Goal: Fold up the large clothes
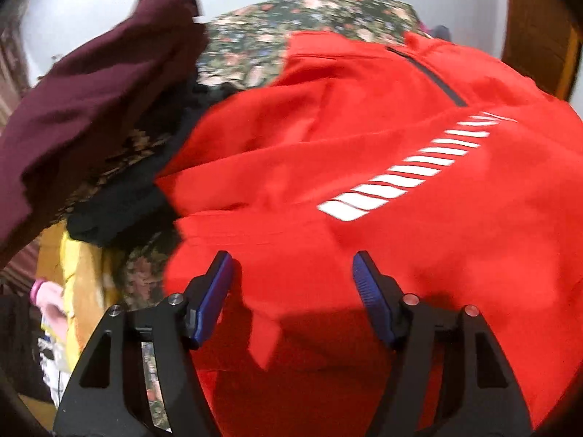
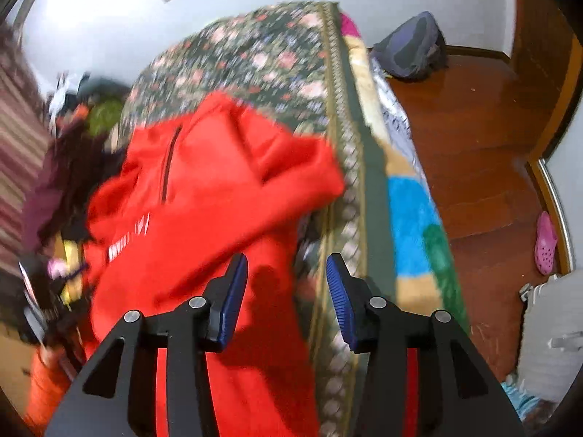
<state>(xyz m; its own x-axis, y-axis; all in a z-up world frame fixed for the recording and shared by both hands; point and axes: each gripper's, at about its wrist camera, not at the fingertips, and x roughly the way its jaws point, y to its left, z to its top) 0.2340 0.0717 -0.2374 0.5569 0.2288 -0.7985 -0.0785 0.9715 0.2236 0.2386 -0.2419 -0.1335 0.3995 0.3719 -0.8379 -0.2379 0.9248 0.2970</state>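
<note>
While both claws gape, red jacket (image 1: 364, 116) lies crumpled

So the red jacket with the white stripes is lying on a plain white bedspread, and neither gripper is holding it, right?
Not quite: the bedspread is dark green with a flower pattern, not plain white, as the right wrist view shows. The rest holds: the red jacket with white stripes lies on it, and the left gripper and right gripper hold nothing.

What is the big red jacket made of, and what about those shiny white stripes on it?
The red jacket looks like soft matte fabric, maybe fleece or knit: it creases into rounded folds with no shine. The white stripes look like a printed or heat-pressed reflective film, since they glow far brighter than the cloth. The blur leaves the weave unclear.
</note>
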